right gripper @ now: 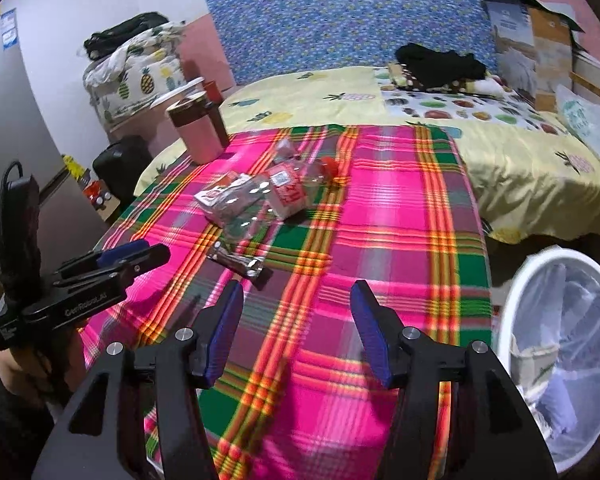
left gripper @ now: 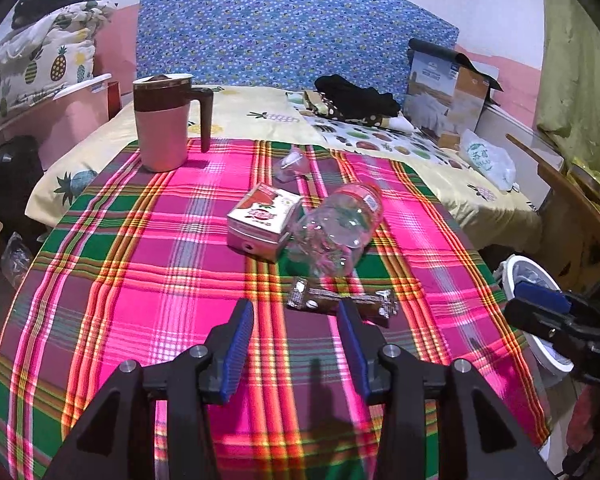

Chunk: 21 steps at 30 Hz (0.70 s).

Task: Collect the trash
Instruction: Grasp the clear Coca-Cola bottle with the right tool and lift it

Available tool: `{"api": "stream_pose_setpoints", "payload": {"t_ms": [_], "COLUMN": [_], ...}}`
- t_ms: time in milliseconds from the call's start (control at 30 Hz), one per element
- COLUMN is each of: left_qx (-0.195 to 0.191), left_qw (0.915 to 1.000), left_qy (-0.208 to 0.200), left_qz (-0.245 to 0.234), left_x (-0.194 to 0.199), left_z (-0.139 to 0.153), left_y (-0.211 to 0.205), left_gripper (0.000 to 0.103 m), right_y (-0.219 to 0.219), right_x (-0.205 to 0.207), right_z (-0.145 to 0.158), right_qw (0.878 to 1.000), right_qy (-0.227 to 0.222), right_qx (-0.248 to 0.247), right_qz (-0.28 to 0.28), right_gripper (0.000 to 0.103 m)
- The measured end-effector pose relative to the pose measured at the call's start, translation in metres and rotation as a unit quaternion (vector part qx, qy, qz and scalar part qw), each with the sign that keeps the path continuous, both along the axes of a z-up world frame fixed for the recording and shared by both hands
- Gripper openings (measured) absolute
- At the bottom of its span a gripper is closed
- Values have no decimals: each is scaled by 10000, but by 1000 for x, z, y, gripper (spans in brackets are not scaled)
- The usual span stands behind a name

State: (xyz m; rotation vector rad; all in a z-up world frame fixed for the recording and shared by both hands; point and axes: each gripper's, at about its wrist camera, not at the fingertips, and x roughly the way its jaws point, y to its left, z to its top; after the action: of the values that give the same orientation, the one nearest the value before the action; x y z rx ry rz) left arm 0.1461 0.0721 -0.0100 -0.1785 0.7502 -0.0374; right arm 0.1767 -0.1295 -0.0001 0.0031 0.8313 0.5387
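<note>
Trash — crushed bottle (left gripper: 336, 228), carton (left gripper: 262, 220), foil wrapper (left gripper: 340, 304) — is seen on plaid surface (left gripper: 140, 280). Left hand-held gripper (left gripper: 296, 316) and right hand-held gripper (right gripper: 296, 300) are held apart, nothing gripped.

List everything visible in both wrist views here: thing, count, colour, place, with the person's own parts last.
plaid cloth: one, pink-green, covering the table.
jug: one, pink with brown lid, far left corner of the cloth.
carton: one, pink-white, mid-cloth, beside the bottle.
bottle: one, clear with red label, lying mid-cloth.
wrapper: one, dark and silvery, flat, nearest the grippers.
clear cup: one, behind the carton.
bin: one, white, clear liner, right of the table.
bed: one, yellow fruit-print sheet, behind.
cardboard box: one, on the bed.
left gripper: jaws open, empty.
right gripper: jaws open, empty.
</note>
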Motion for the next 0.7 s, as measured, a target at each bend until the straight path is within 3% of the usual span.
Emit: {"api": "stream_pose_setpoints", "payload": {"t_ms": [233, 700], "left_qx": [1, -208], "left_qw": [9999, 9991], "left_qy": [-85, -204], "left_qz": [78, 304], "left_x": [8, 11], "left_z": [2, 0], "left_y": [22, 70], "left_gripper": [43, 43], "right_y": [19, 62], "right_x": [16, 59], "right_z": [-1, -7], "right_qw": [9999, 9940], "right_qy": [132, 436], "right_qx": [61, 474], "right_qz": [-31, -881], "right_gripper": [57, 61]}}
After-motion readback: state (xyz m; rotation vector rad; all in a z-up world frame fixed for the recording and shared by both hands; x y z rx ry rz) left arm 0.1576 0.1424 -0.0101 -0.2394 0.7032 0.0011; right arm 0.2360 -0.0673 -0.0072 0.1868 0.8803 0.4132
